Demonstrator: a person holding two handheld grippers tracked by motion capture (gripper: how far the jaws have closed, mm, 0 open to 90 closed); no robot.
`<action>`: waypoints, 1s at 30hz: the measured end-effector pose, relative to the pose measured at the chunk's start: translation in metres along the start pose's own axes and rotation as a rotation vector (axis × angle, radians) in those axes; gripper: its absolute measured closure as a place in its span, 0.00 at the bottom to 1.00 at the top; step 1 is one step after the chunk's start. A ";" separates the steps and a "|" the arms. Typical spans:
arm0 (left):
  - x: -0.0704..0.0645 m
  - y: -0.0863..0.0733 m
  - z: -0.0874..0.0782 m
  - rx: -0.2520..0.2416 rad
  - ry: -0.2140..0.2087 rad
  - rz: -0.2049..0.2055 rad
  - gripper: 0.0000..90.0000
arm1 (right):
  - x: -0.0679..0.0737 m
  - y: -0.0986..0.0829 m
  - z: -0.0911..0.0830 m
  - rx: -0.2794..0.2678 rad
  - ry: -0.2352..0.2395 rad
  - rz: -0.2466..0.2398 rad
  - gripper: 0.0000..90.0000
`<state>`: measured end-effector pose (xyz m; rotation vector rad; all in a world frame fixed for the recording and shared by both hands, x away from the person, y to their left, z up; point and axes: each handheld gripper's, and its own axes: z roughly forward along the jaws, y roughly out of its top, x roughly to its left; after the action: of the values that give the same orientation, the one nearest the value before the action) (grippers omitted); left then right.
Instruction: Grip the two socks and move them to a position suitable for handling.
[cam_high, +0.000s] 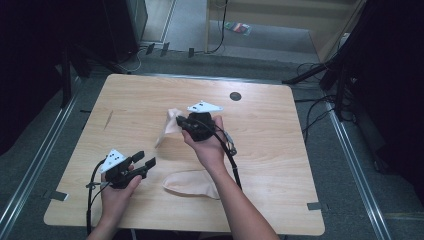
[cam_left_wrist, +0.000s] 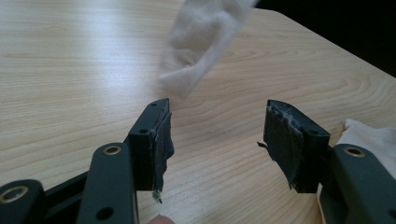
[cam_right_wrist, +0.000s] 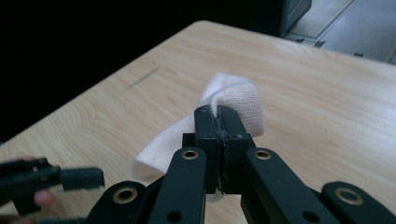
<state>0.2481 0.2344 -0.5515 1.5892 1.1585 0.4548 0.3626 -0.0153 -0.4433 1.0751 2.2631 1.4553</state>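
The right gripper (cam_high: 181, 121) clamps a pale sock (cam_high: 169, 128) above the table (cam_high: 280, 150), the sock's loose end hanging toward the wood. Near the table's front-left corner, the left gripper (cam_high: 145, 159) is held with jaws wide apart and empty. A second sock (cam_high: 192, 183) lies flat by the table's front edge, between the person's forearms.

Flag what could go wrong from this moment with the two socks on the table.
1. The right claw pinches only a small fold of the pale beige fabric sock; it hangs down to the light wooden table, so it might slip out if lifted further.
2. The left claw is open and empty beside the second beige sock lying flat; closing now would likely miss both socks.
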 end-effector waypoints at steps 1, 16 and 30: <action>0.000 0.000 0.000 -0.001 0.000 0.000 0.47 | -0.005 -0.005 0.000 0.018 -0.002 0.006 0.99; -0.001 0.000 0.000 0.005 0.001 0.004 0.47 | -0.086 -0.089 -0.019 0.226 -0.250 -0.022 0.76; 0.000 0.000 0.001 0.002 0.001 -0.007 0.49 | -0.110 -0.090 -0.037 0.134 -0.317 0.127 0.72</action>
<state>0.2485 0.2339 -0.5516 1.5860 1.1655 0.4502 0.3787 -0.1374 -0.5234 1.4024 2.1209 1.0942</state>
